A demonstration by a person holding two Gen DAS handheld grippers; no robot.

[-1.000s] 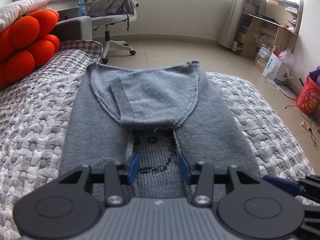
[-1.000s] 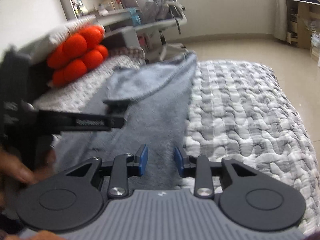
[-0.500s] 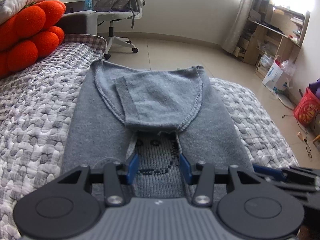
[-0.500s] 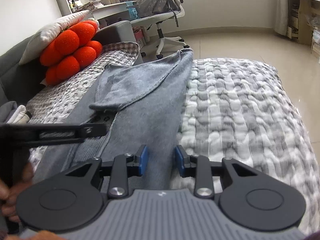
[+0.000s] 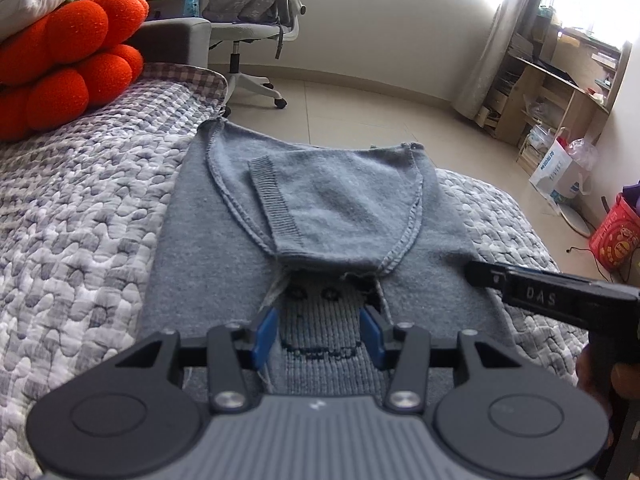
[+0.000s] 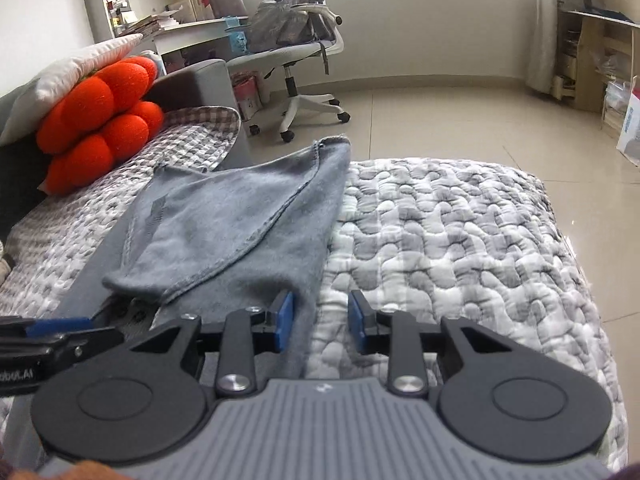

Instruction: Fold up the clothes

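A grey knitted sweater lies flat on the quilted bed, both sleeves folded inward over its back, a stitched face showing below them. My left gripper hovers open over the near middle of the sweater, above that stitched face. In the right wrist view the sweater runs along the left, and my right gripper stands open over its near right edge, where cloth meets quilt. The right gripper's body shows at the right of the left wrist view. Nothing is held.
The grey-white quilt covers the bed. Orange ball cushions and a pillow sit at the left end. A white office chair stands on the tiled floor beyond. Shelves, bags and a red basket line the right wall.
Both grippers have shifted forward and lower over the sweater's near end. The right gripper has swung right to the sweater's right edge. Its jaws have widened a little.
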